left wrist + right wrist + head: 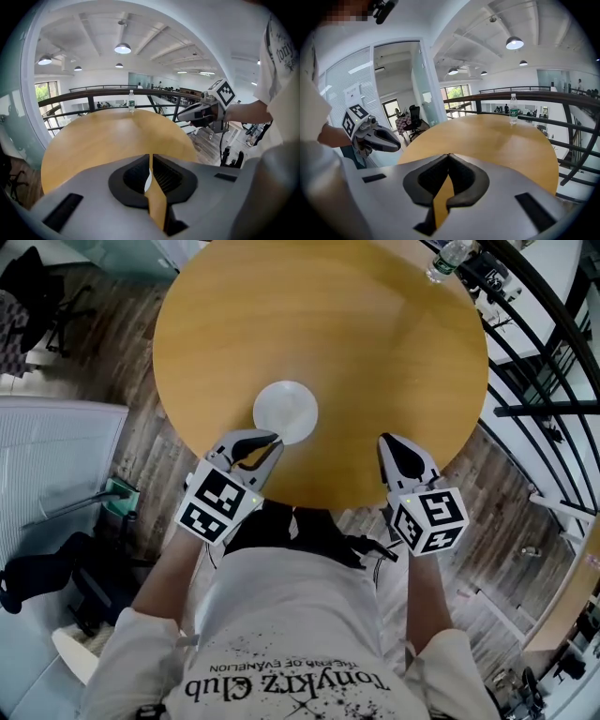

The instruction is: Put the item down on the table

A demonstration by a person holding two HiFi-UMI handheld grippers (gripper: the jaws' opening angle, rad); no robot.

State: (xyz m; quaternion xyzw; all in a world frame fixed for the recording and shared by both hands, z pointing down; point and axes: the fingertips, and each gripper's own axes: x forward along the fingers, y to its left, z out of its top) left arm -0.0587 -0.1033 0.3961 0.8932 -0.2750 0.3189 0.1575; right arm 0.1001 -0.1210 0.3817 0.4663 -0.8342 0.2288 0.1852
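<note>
The white round dish lies flat on the table, low in the frame's middle and near the table's nearer edge in the head view. My left tool points at the dish's lower-left rim. Its jaws are drawn almost together, with only a thin slit between them. Through that slit my left gripper view shows a sliver of white and the tabletop, and nothing is clamped. I cannot tell whether the tips touch the dish. My right tool sits to the right, over the table's lower edge and well apart from the dish. Its jaws are closed tip to tip and empty. A water bottle stands at the table's far rim, upper right, beside a dark railing.
</note>
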